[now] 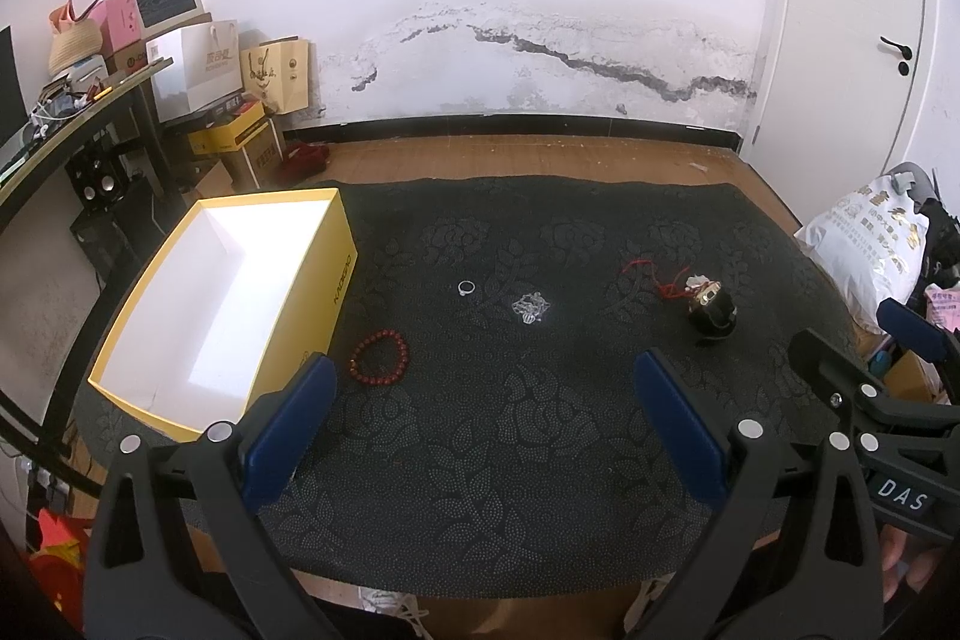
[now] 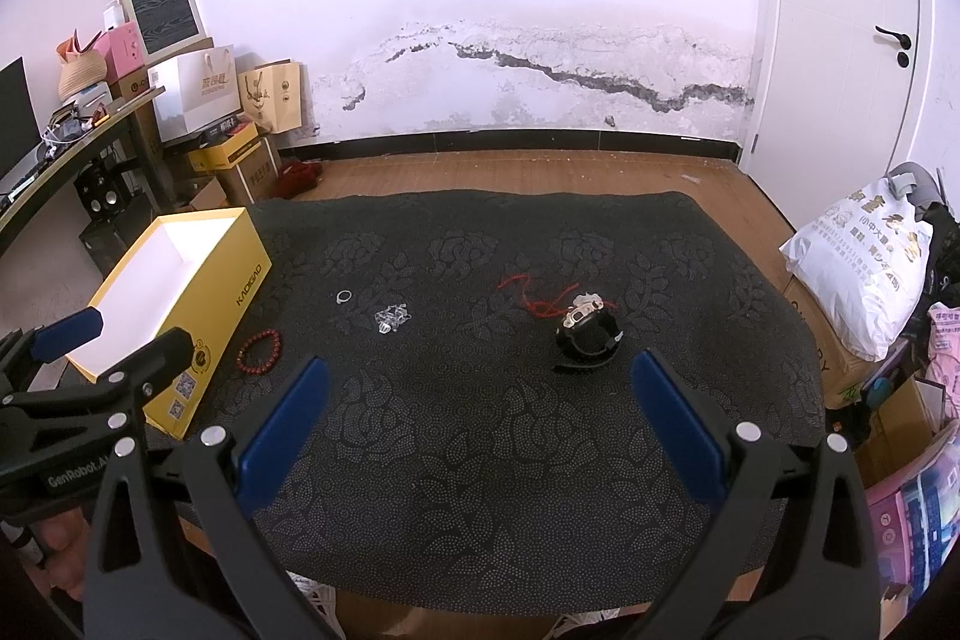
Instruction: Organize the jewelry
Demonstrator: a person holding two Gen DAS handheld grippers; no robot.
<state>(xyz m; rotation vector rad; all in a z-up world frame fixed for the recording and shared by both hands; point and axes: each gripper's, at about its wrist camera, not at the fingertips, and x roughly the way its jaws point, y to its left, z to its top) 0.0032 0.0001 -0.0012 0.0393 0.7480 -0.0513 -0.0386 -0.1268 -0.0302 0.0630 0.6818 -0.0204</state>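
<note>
Hovering over the near edge of the bench (image 1: 480, 460), the left tool (image 1: 480, 418) and the right tool (image 2: 480, 418) both stand with blue pads spread wide and nothing between them. Just ahead of the left tool lies a red bead bracelet (image 1: 379, 358), close beside the open yellow box (image 1: 312, 292) that sits empty at the bench's left end. Farther out rest a small silver ring (image 1: 466, 287) and a crumpled silver chain (image 1: 530, 308) — near one another, not touching. To the right, nearer the right tool, a black watch (image 2: 587, 334) sits against a tangle of red cord (image 2: 537, 297); whether the two are joined cannot be told. None of the jewelry appears boxed yet, so the work looks to be at its start. The bracelet seems the natural first pick for the left tool — best taken by closing on one side of the loop, pads low to the cloth, then lifted clear of the box wall before release. The ring and chain will likely demand a finer pinch.
</note>
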